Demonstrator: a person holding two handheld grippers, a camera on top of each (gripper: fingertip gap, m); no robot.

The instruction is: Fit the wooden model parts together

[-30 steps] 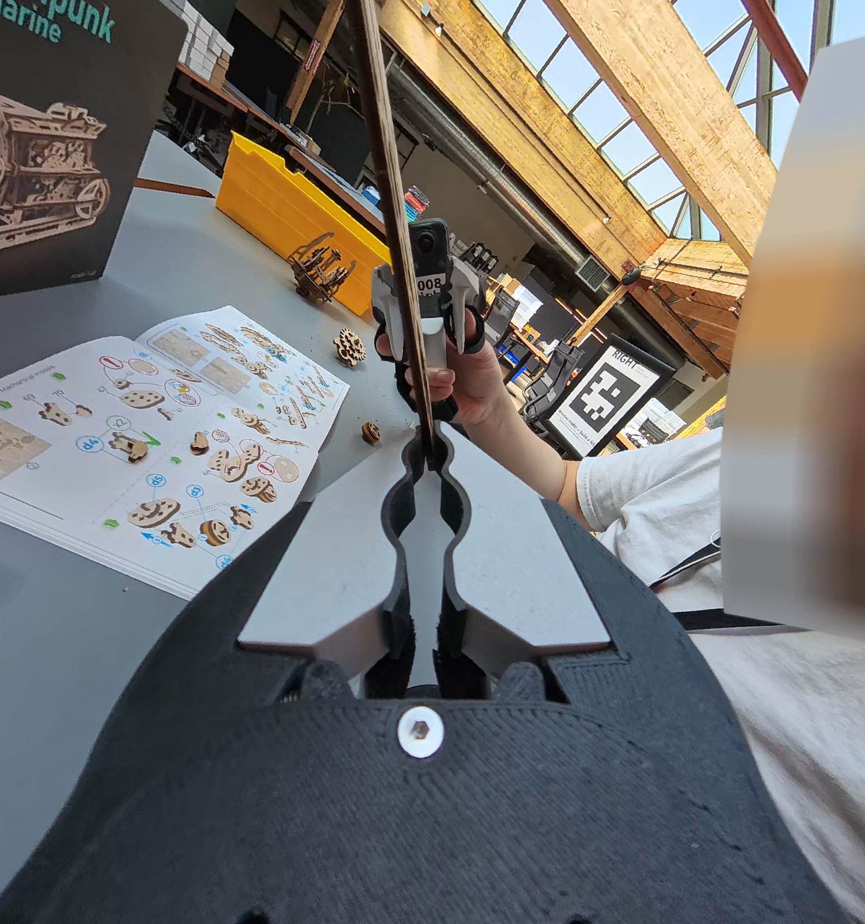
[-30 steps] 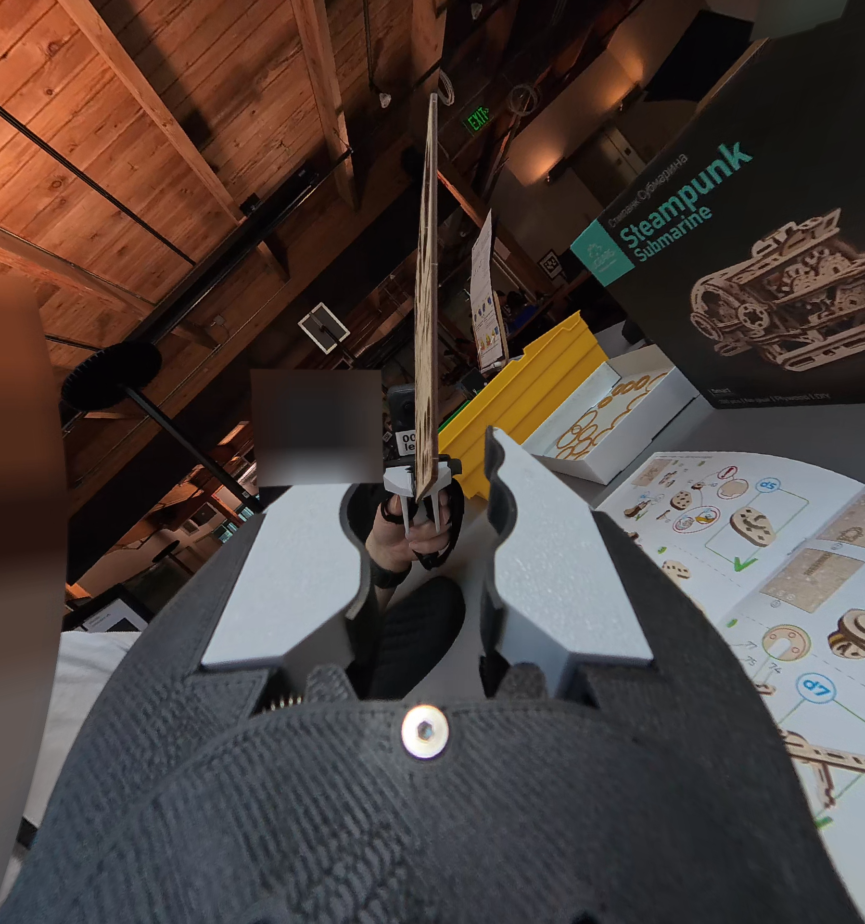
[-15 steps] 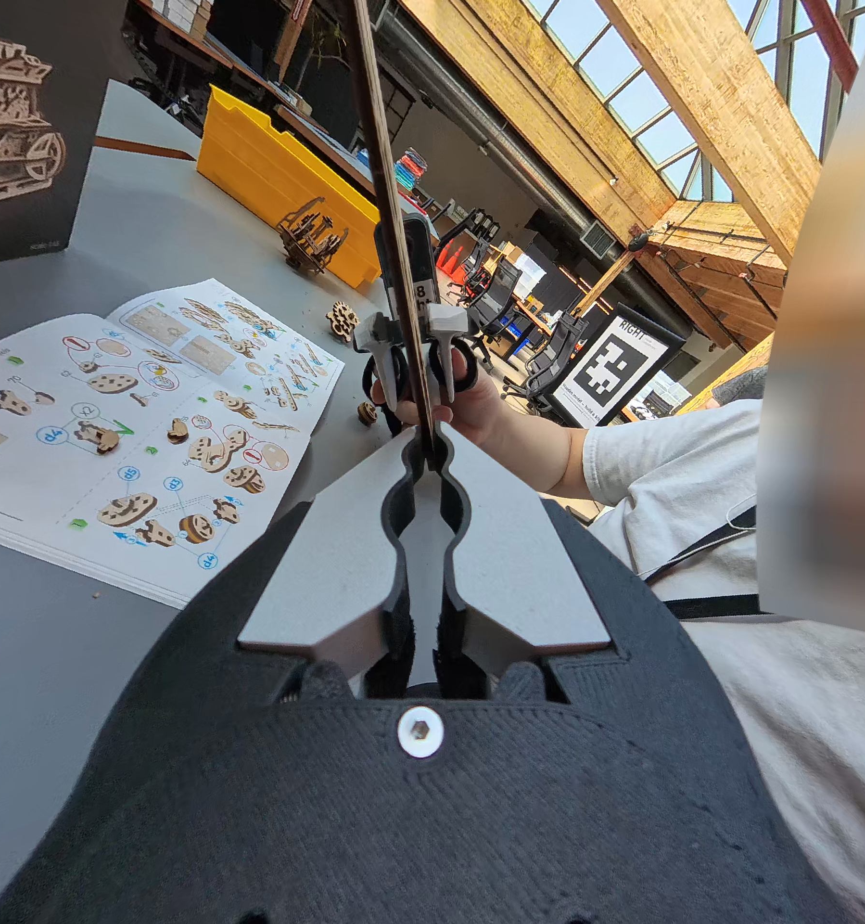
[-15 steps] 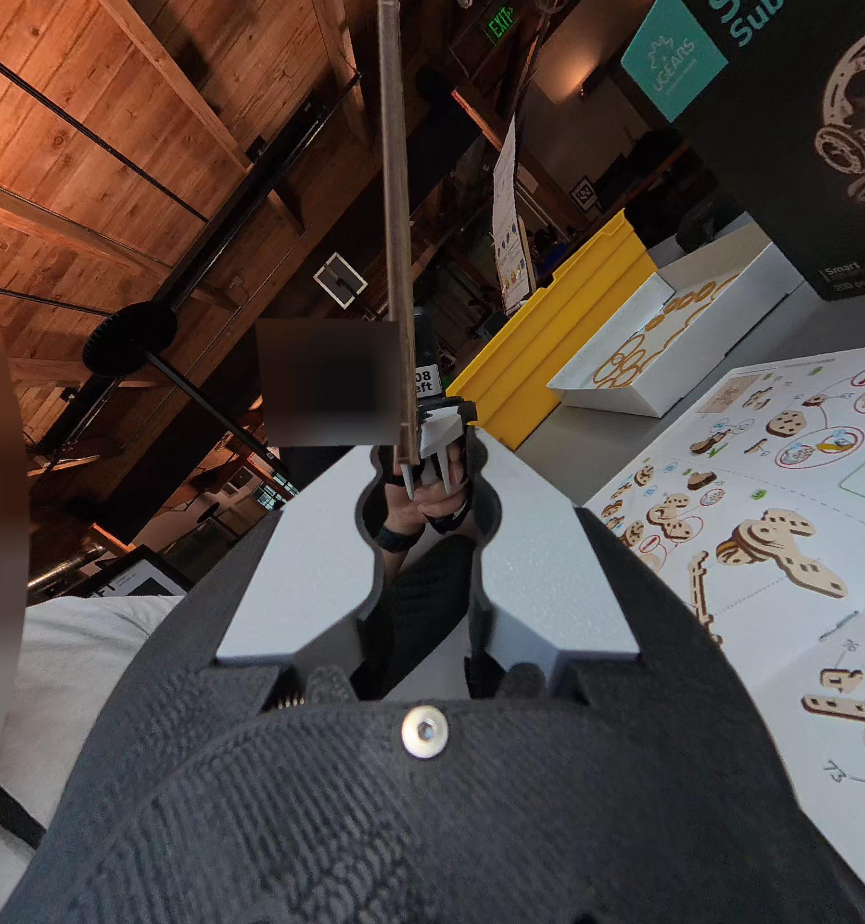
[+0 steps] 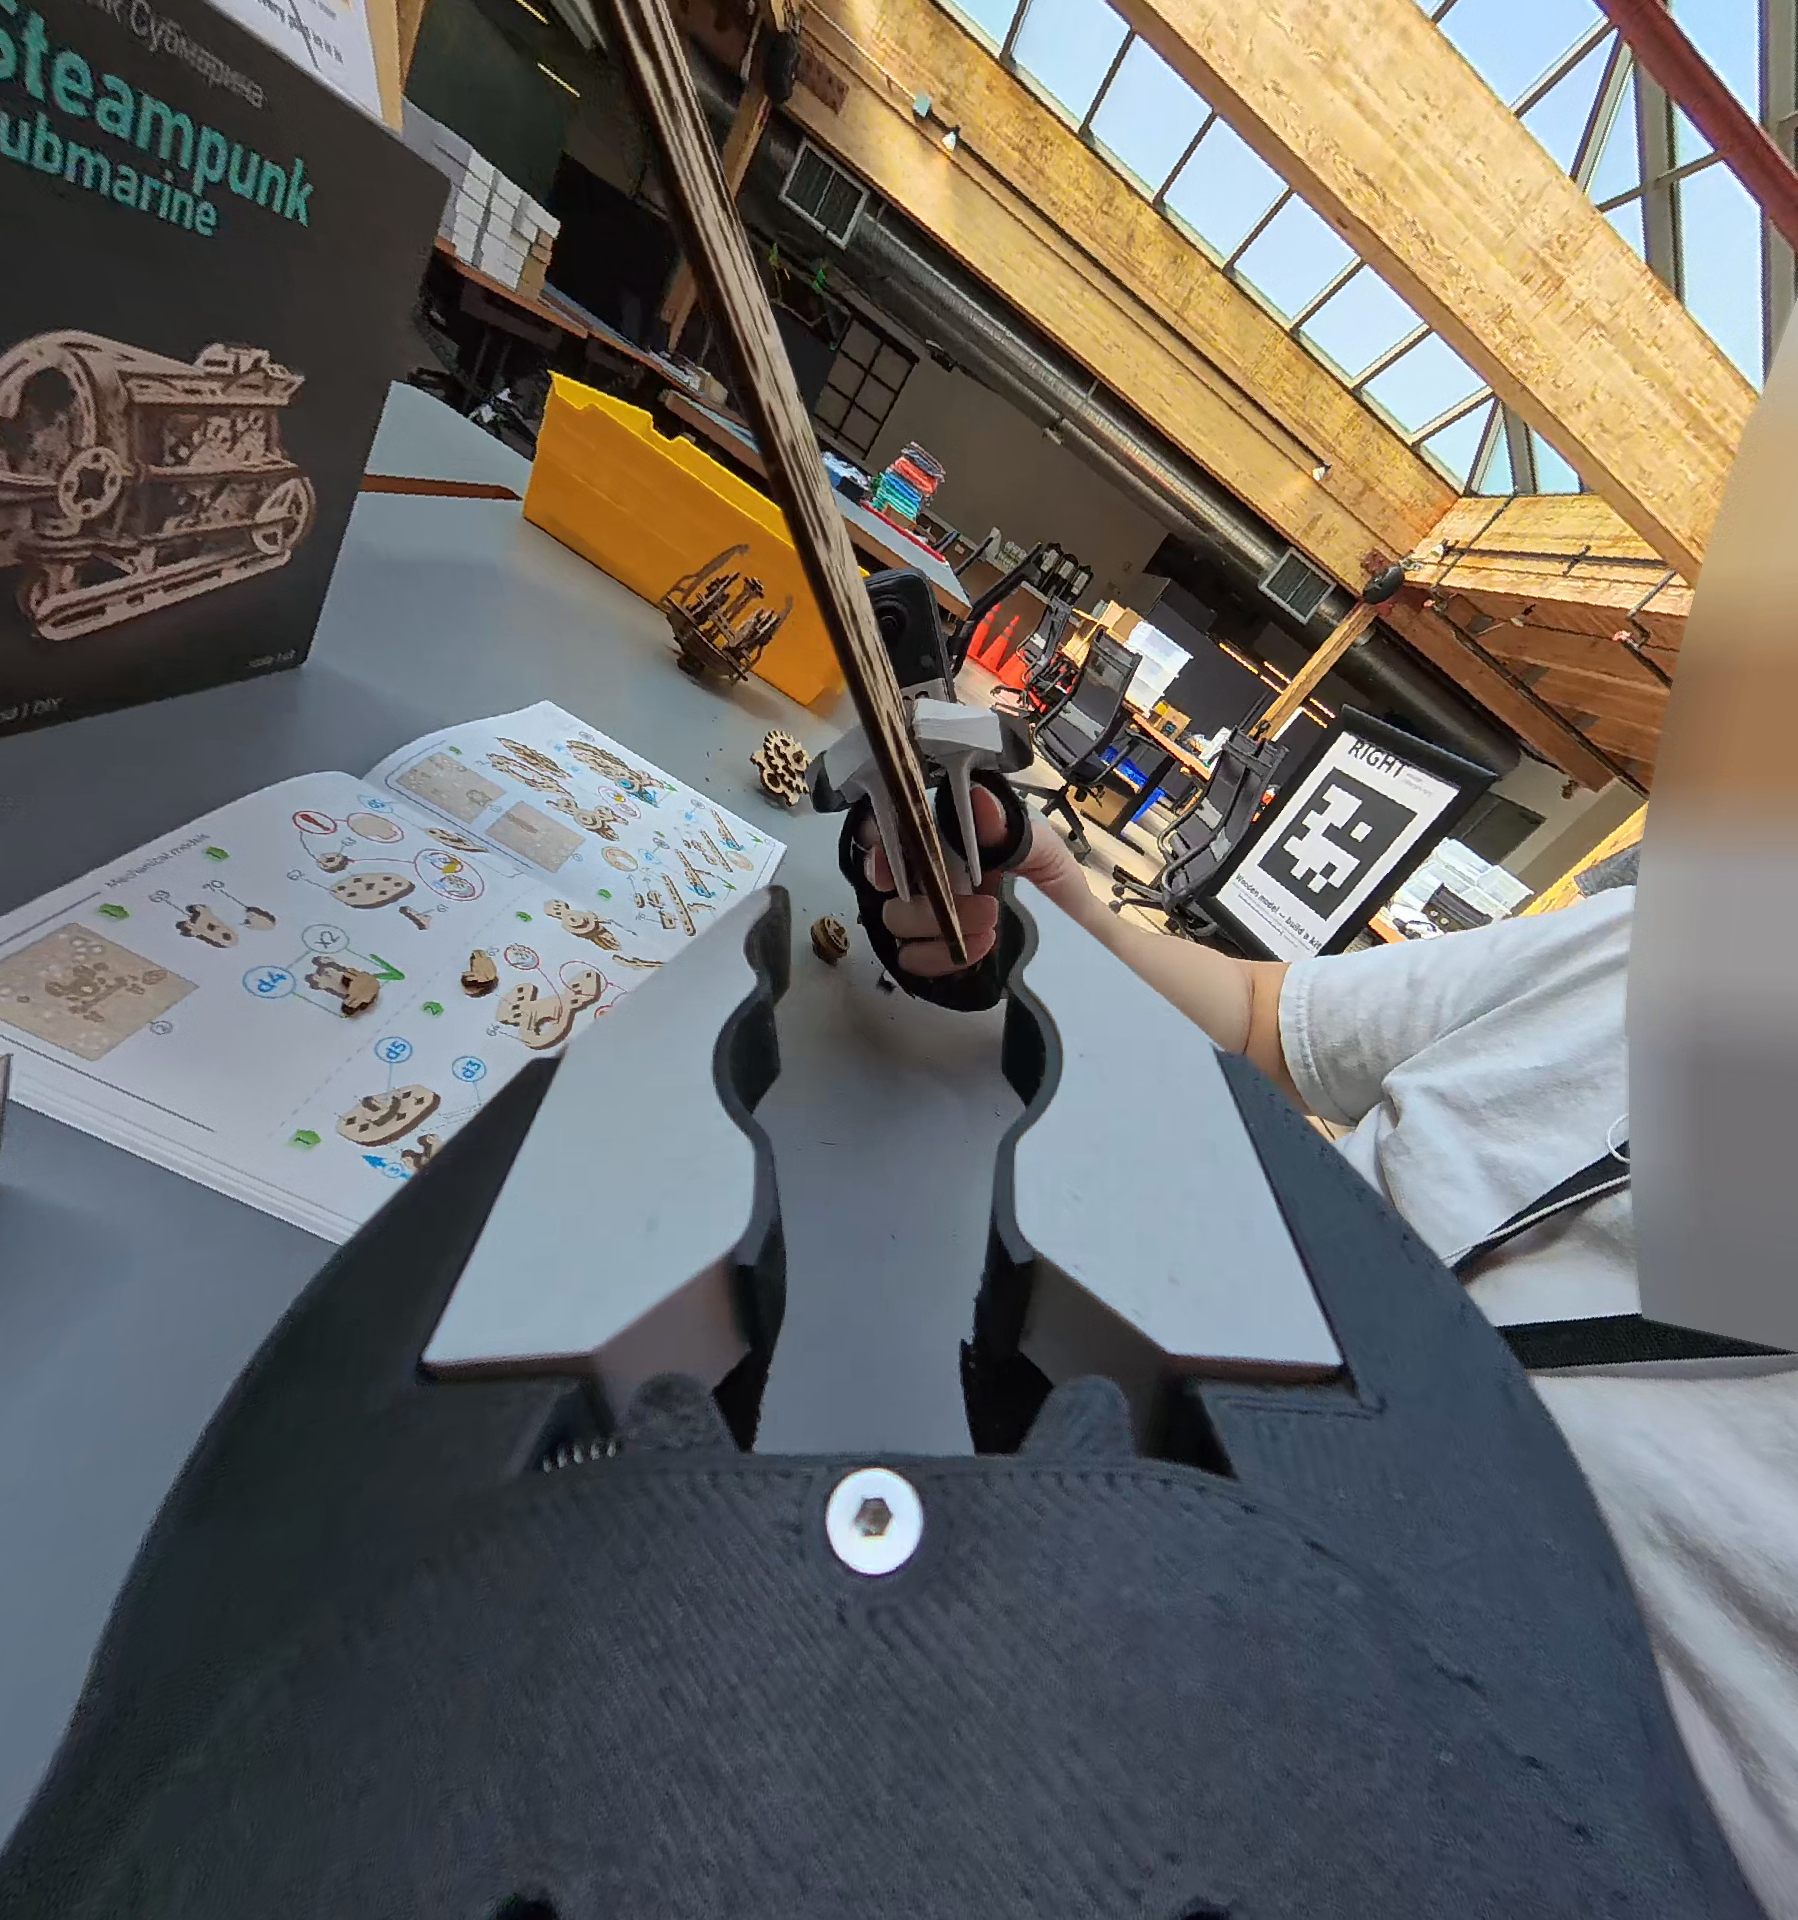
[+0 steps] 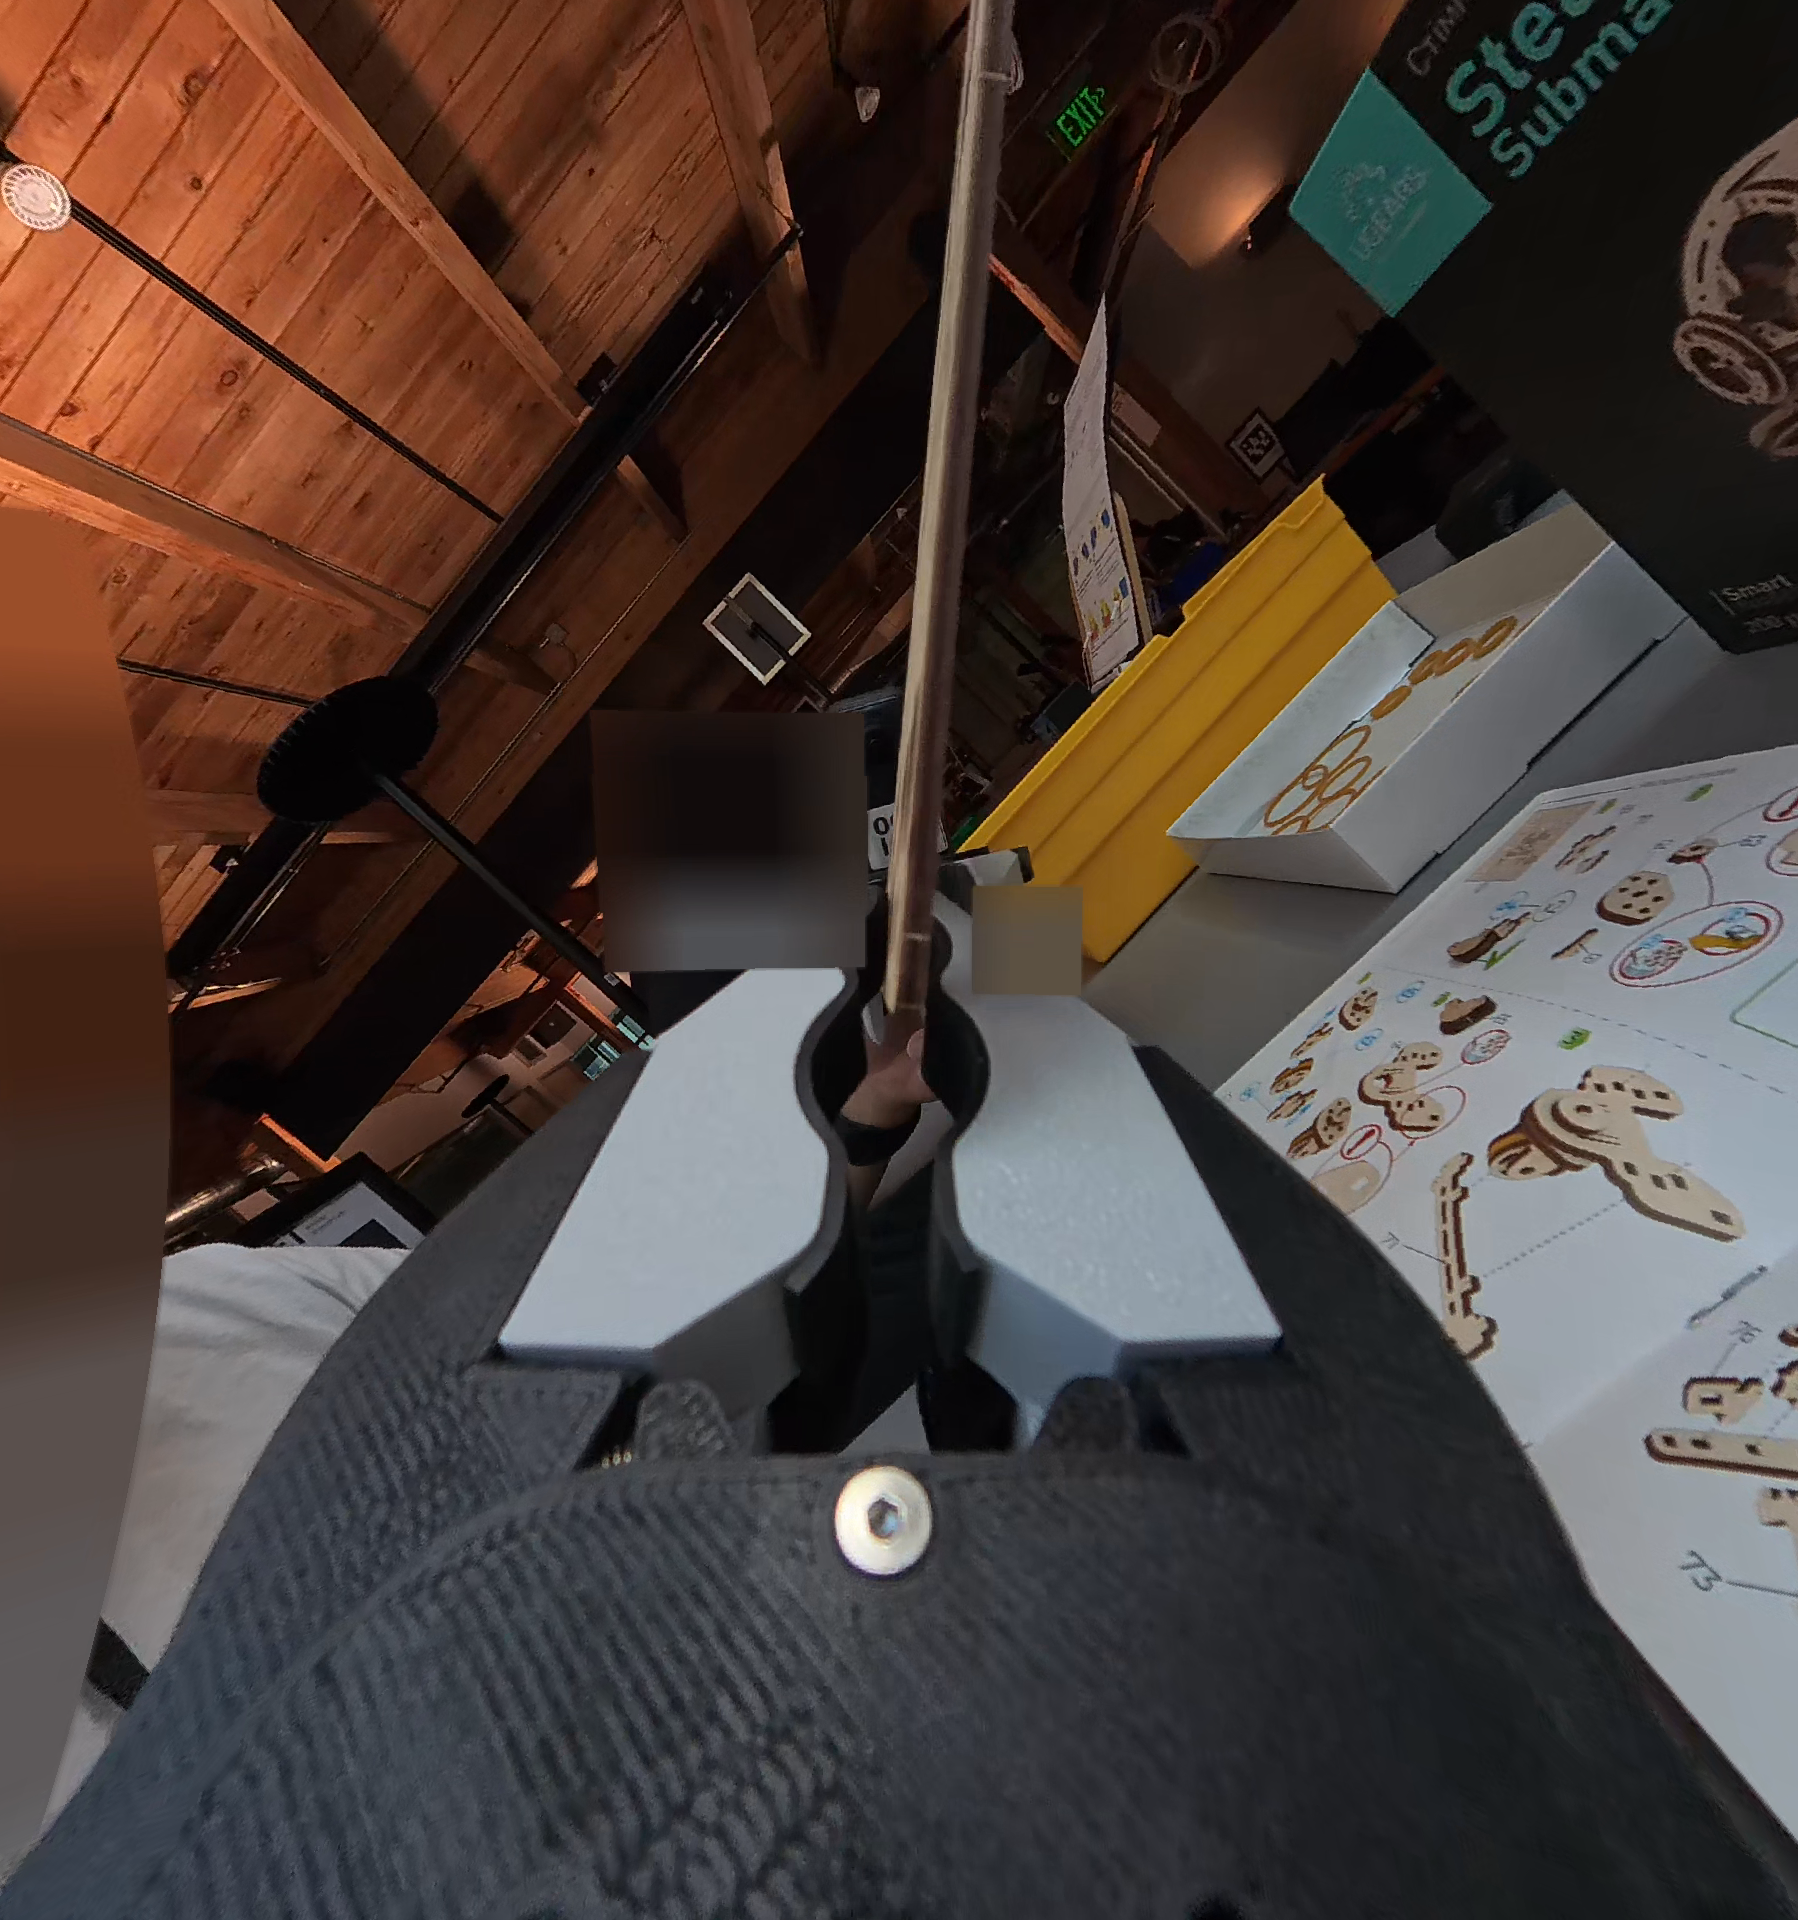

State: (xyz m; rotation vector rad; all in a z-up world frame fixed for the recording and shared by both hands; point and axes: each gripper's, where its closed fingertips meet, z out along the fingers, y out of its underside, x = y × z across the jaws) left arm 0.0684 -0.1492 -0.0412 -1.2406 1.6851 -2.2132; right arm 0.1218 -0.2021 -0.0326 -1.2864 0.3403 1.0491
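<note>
A thin wooden parts sheet (image 5: pixel 791 447) stands edge-on and tilted above the grey table (image 5: pixel 459 644). My right gripper (image 6: pixel 910 987) is shut on the sheet's (image 6: pixel 942 520) lower end. It shows farther off in the left wrist view (image 5: pixel 926 862), a finger on each side of the sheet. My left gripper (image 5: pixel 895 914) is open and empty, a little short of the sheet's lower end. A small wooden assembly (image 5: pixel 718 623), a gear (image 5: pixel 779 764) and a small round piece (image 5: pixel 829 938) lie on the table beyond.
An open instruction booklet (image 5: pixel 355 935) lies on the left of the table (image 6: pixel 1601 1143). A black model box (image 5: pixel 147 364) stands behind it. A yellow bin (image 5: pixel 646 499) and a white tray (image 6: pixel 1446 748) of wooden sheets sit at the far edge. The person's torso is close by. One gripper's finger ends stand about 8 cm off the other's.
My left gripper let go of the sheet and opened. My right gripper closed on the sheet's lower end and now holds it, more tilted in the left wrist view.
</note>
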